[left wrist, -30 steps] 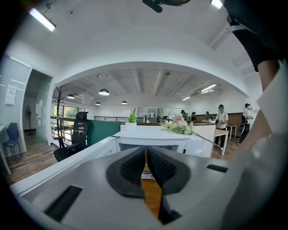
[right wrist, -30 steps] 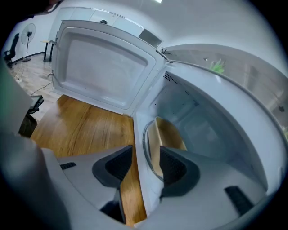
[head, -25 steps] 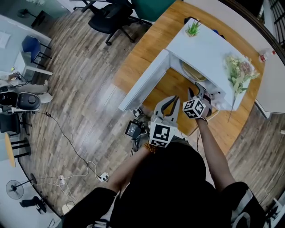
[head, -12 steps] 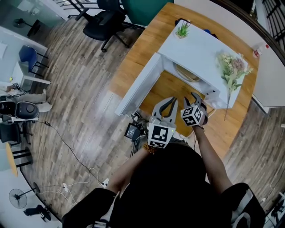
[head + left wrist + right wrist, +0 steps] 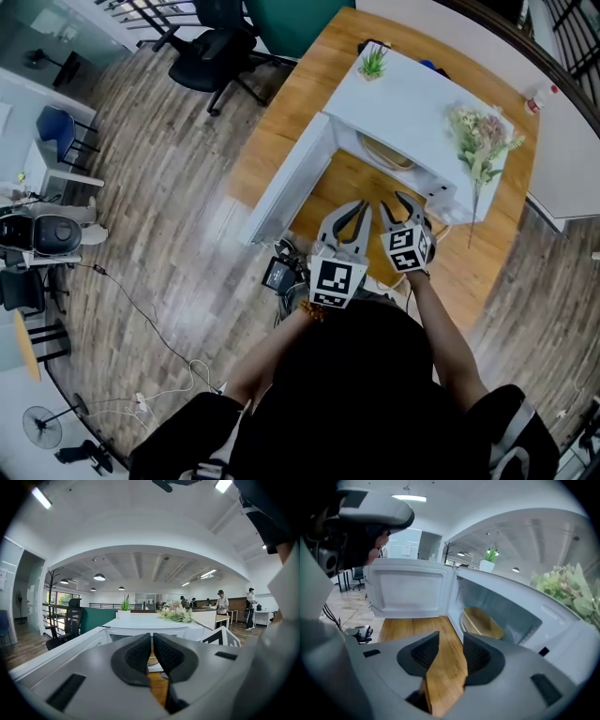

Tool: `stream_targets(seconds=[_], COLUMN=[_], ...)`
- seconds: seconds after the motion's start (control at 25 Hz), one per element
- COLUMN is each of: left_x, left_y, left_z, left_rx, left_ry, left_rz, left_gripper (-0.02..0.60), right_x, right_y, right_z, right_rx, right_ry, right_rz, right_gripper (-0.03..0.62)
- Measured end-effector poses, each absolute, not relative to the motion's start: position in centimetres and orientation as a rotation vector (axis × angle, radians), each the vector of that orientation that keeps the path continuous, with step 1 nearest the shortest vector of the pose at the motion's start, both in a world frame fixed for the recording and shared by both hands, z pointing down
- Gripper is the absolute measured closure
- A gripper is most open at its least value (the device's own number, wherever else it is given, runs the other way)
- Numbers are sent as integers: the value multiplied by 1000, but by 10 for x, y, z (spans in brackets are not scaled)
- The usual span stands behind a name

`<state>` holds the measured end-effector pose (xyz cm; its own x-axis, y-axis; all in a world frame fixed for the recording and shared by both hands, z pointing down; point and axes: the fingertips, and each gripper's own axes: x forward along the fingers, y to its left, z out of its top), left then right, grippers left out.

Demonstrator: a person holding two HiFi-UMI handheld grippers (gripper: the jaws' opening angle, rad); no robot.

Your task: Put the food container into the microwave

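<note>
I am looking steeply down on a white microwave standing on a wooden worktop, with its door swinging wide open to the left. A small potted plant and a spray of flowers are resting on its roof.

The food container, a tan, shallow, oval vessel, is sitting inside the cavity. Only its near rim is showing under the roof from above. In the right gripper view it is lying on the cavity floor, and its long axis seems to be running from the opening toward the back wall, though the wide lens is bending things.

I am holding both tools low in front of the opening, side by side and apart from the microwave. The left tool is pressed together: in its own view the two pads are almost meeting, with nothing between them. The right tool is spread, and through its gap only bare worktop is showing, so it is carrying nothing.

The container is lying ahead of the right tool and a little to its right, deeper in the cavity. The right tool is the nearer one to it, while the left tool is sitting closer to the open door. Since the container looks to be in place, I am judging that what remains is swinging the door closed, and that reach is falling more naturally to the left tool.
</note>
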<state>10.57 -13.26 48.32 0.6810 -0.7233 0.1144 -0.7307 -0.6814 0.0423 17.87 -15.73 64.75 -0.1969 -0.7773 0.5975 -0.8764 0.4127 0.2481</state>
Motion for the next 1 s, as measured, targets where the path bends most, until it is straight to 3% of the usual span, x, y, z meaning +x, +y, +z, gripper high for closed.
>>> stream_targets(seconds=[1.0], left_x=[136], left_y=[-122], left_z=[486], left_rx=[2846], left_ry=[-1102], left_rz=[112], left_gripper=[545], right_x=[183], right_y=[-114], right_z=[512], right_rx=[1734], right_ry=[-2281], right_rz=[89], right_gripper=[514])
